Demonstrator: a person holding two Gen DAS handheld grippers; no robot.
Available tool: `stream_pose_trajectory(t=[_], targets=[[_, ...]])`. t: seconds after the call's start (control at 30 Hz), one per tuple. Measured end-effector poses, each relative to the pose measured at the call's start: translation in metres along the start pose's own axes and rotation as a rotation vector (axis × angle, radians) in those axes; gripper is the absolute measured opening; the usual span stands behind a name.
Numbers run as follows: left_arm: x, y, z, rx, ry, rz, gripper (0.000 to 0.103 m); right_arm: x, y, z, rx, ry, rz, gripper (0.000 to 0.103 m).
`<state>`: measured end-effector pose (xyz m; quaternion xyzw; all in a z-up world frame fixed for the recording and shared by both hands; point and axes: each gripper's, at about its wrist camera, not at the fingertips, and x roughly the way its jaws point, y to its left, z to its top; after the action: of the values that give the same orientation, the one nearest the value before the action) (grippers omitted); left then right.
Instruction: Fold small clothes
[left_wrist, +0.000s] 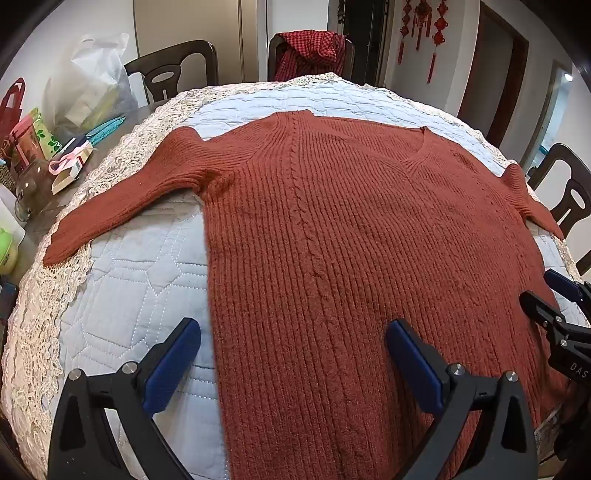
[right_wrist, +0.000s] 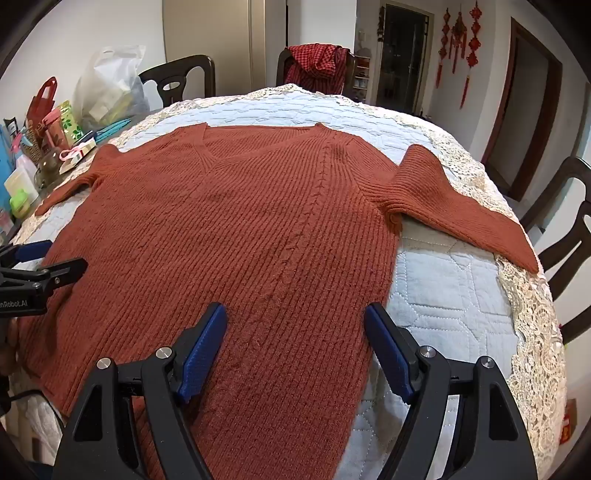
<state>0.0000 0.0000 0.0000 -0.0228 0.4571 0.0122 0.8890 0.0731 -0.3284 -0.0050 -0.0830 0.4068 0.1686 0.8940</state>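
The rust-red ribbed knit sweater with a V-neck (left_wrist: 332, 229) lies flat and face up on the pale blue quilted cloth with a cream lace border (left_wrist: 122, 291) that covers the table. Its neckline points toward the far edge of the table and its hem lies at the near edge, under your grippers. Both sleeves are spread outward: one sleeve (left_wrist: 122, 206) reaches the left edge, with its cuff on the lace, and the other sleeve (right_wrist: 461, 210) reaches the right edge in the same way.

Your left gripper (left_wrist: 293, 354) hangs above the hem at the sweater's left side edge. Its jaws stand wide apart, with nothing clamped; one blue pad (left_wrist: 173, 365) is over the quilt and the other is over the knit.

Your right gripper (right_wrist: 295, 350) hangs above the hem at the sweater's right side edge, jaws likewise spread and empty.

At the far edge, a dark wooden chair draped with a red checked cloth (left_wrist: 314, 51) stands just beside the table. Bags and boxes (left_wrist: 55, 122) crowd the far left corner.
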Motion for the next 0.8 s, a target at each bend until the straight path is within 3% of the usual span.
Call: stream_pose_trajectory(t=[0.8], targets=[[-0.0024, -0.0008, 0.0007, 0.003, -0.013, 0.009, 0.103, -0.0019, 0.0011, -0.0018, -0.002, -0.001, -0.003, 0.077]])
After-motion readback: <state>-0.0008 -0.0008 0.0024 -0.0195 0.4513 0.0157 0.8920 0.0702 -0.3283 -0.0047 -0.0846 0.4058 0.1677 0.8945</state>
